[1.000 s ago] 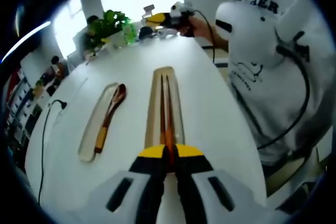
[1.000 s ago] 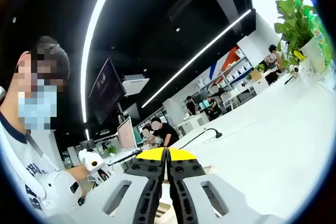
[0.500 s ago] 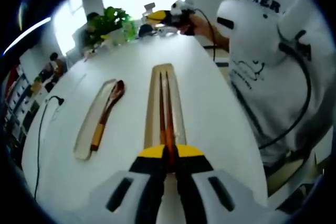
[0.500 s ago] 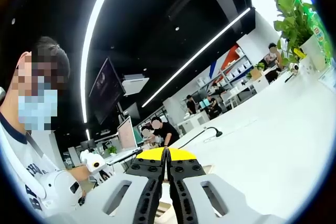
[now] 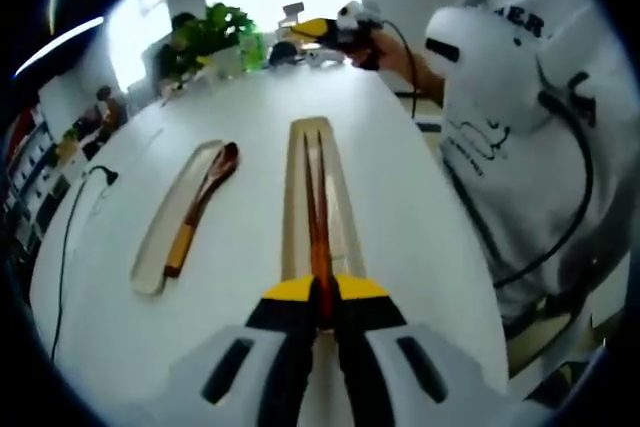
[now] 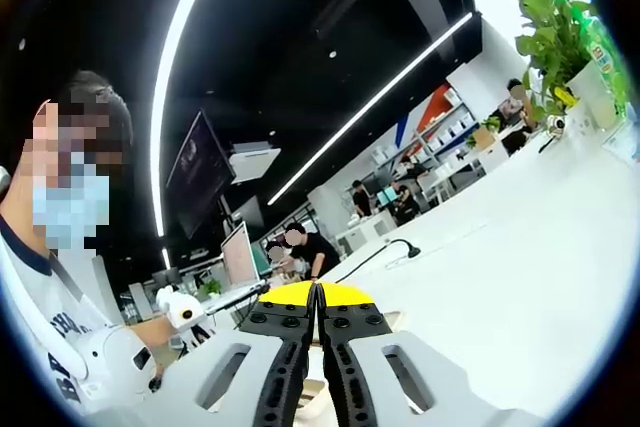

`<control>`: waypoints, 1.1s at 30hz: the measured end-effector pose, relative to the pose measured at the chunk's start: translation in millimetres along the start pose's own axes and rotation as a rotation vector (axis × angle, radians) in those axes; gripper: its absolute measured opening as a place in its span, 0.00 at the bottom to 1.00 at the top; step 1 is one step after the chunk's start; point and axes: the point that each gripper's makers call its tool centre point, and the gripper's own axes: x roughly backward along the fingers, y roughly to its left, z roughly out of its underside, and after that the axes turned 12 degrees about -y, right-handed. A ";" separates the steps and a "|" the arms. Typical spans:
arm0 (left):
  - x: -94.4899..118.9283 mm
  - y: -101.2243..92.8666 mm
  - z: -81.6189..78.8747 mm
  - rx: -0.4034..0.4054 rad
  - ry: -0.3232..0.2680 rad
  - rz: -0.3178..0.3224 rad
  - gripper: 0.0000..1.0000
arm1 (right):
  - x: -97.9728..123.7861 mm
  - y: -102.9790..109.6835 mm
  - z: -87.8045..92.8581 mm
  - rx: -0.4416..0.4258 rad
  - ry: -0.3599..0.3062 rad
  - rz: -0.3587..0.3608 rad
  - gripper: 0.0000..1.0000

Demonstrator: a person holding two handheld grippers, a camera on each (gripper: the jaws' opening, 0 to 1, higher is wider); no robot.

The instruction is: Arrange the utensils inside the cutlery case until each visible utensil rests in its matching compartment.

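White table (image 5: 400, 207) lies bare around both trays; left hand-held gripper (image 5: 321, 299) pinches chopsticks (image 5: 314, 202), right one (image 6: 317, 299) closed empty.

The left gripper view looks down along the white table (image 5: 400, 197) from close above (toward the window). The right gripper view tilts upward, skimming the same table (image 6: 520, 247) toward the ceiling.

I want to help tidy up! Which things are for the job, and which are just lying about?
For the job:
chopsticks
wooden spoon
long tray
short tray
left tool

Lying about:
potted plant
black cable
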 end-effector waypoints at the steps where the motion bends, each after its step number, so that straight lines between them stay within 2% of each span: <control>1: -0.5 -0.6 -0.2 0.000 0.001 0.002 0.05 | 0.0 -0.2 0.4 -0.001 0.000 0.001 0.00; 7: 0.1 -1.5 -0.5 0.010 -0.005 0.010 0.06 | -0.7 -0.8 2.7 -0.005 -0.002 0.006 0.00; 13: 1.6 -6.3 -3.9 0.003 -0.014 0.028 0.15 | -1.8 -0.8 4.4 -0.010 -0.001 0.006 0.00; 33: -1.9 4.6 -2.3 0.012 0.007 -0.015 0.14 | -0.6 -1.7 2.8 -0.015 -0.007 0.001 0.00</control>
